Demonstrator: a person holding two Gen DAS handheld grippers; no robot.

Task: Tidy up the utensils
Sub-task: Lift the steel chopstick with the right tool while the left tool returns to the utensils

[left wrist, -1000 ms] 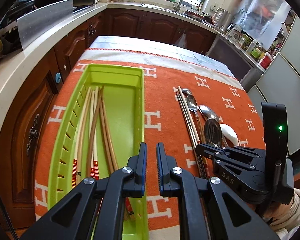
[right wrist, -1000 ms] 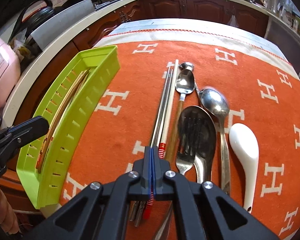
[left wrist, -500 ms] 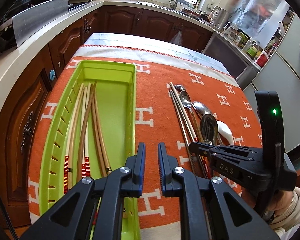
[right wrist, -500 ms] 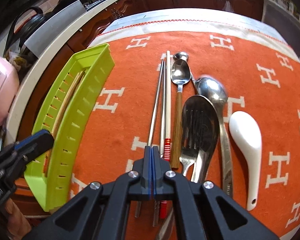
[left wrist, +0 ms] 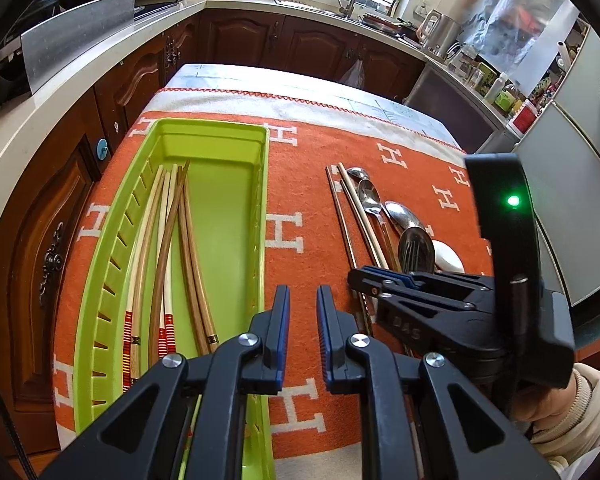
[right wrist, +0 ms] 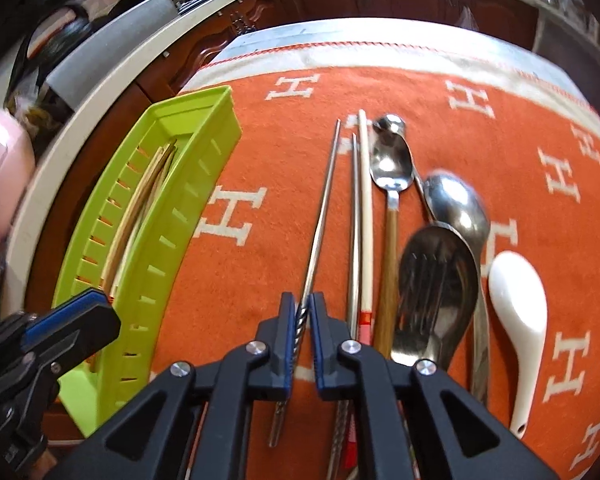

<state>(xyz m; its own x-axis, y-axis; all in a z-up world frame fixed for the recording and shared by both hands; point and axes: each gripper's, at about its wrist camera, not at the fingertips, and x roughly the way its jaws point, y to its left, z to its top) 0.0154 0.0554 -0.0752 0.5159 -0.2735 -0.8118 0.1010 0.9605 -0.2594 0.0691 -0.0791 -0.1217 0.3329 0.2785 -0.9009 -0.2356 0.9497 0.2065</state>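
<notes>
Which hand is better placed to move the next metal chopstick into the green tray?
Right. The right tool has its fingers around a metal chopstick. The left tool hangs open and empty beside the green tray.

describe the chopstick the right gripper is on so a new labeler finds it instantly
On the orange cloth, right of the green tray, utensils lie in a row. The target is the metal chopstick at the row's left edge, between the right gripper fingers. Unlike its parallel neighbours, it slants leftward, splayed from the other metal chopstick.
</notes>
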